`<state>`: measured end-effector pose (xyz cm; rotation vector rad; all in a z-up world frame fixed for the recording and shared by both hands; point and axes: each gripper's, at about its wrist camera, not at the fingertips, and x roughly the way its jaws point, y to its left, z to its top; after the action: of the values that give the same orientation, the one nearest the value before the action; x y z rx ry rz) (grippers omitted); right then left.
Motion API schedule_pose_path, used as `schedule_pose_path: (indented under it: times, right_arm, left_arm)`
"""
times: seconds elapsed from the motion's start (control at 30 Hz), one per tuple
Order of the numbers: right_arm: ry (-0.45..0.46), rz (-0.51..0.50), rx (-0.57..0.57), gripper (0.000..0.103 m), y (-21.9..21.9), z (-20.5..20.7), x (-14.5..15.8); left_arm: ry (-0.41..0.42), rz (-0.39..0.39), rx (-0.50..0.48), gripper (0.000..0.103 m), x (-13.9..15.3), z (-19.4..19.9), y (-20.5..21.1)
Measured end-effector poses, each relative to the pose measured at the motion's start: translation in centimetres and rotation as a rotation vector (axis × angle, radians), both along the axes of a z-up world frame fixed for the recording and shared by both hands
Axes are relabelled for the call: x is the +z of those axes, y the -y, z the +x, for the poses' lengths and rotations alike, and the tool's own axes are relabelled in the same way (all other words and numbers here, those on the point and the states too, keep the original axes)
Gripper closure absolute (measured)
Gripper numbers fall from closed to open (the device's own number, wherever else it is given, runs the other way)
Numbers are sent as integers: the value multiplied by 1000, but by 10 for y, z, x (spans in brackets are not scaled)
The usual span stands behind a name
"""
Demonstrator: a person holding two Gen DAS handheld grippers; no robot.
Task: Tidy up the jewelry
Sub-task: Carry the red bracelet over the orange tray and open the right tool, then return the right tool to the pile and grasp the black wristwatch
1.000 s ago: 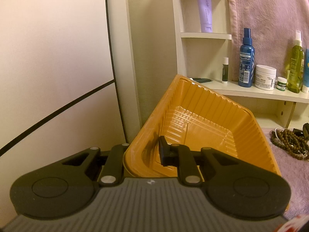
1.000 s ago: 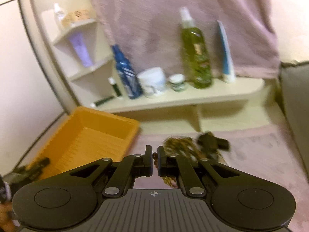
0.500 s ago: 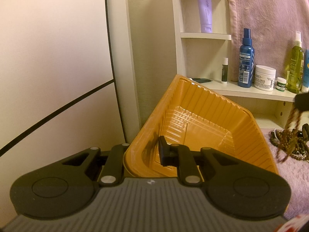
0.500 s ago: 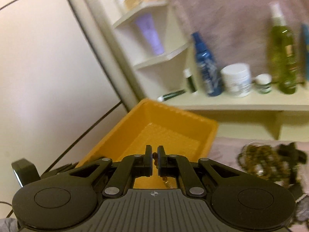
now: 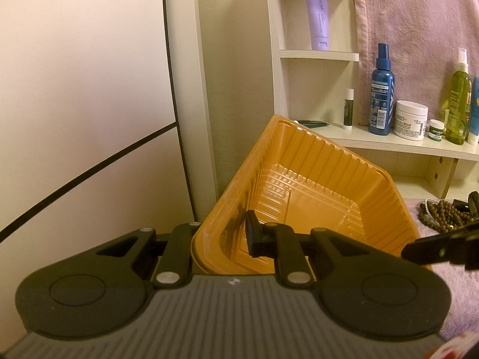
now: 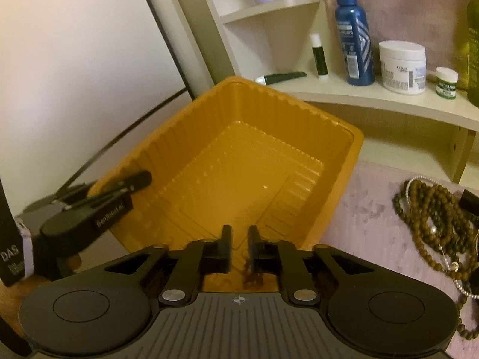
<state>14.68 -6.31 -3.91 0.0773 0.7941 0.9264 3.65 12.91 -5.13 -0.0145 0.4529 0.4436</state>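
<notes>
An orange ribbed plastic tray (image 5: pixel 314 185) stands tilted, its near rim lifted. My left gripper (image 5: pixel 221 236) is shut on that rim, one finger inside the tray and the other behind its wall; it also shows at the tray's left edge (image 6: pixel 128 191). My right gripper (image 6: pixel 239 239) hangs over the tray's (image 6: pixel 239 161) near corner with its jaws opening. A short strand of brown beads (image 6: pixel 251 275) dangles below the right finger's inner face, not pinched. Several more bead strands (image 6: pixel 434 218) lie piled on the purple cloth to the right.
A pale shelf unit (image 5: pixel 389 143) behind the tray carries a blue spray bottle (image 6: pixel 354 39), a white jar (image 6: pixel 402 65), a small pot, a lip balm stick and a green bottle. A lilac tube (image 5: pixel 318 15) stands higher up. A white wall panel fills the left.
My right gripper swung left from the bead pile to above the tray, carrying a strand, and its jaws have parted. Its tip now shows at the left wrist view's right edge. The left gripper kept still.
</notes>
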Motion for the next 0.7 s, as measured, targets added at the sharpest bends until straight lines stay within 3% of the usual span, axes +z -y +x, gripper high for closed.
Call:
schedule_pose_path:
  times: [0.07, 0.3, 0.43, 0.57, 0.7]
  right_arm:
    - [1, 22, -8, 54, 5, -4, 0]
    - [30, 25, -111, 54, 47, -8, 3]
    - [40, -47, -216, 53, 91, -6, -8]
    - [59, -125, -331, 43, 143, -3, -19]
    - [94, -209, -398, 40, 174, 2, -28]
  left_arm:
    - [-1, 2, 0, 87, 0, 0, 0]
    - [-3, 0, 1, 87, 0, 0, 0]
    - [-3, 2, 1, 87, 0, 0, 1]
    - [-4, 2, 0, 87, 0, 1, 1]
    - [-5, 2, 0, 87, 0, 1, 1]
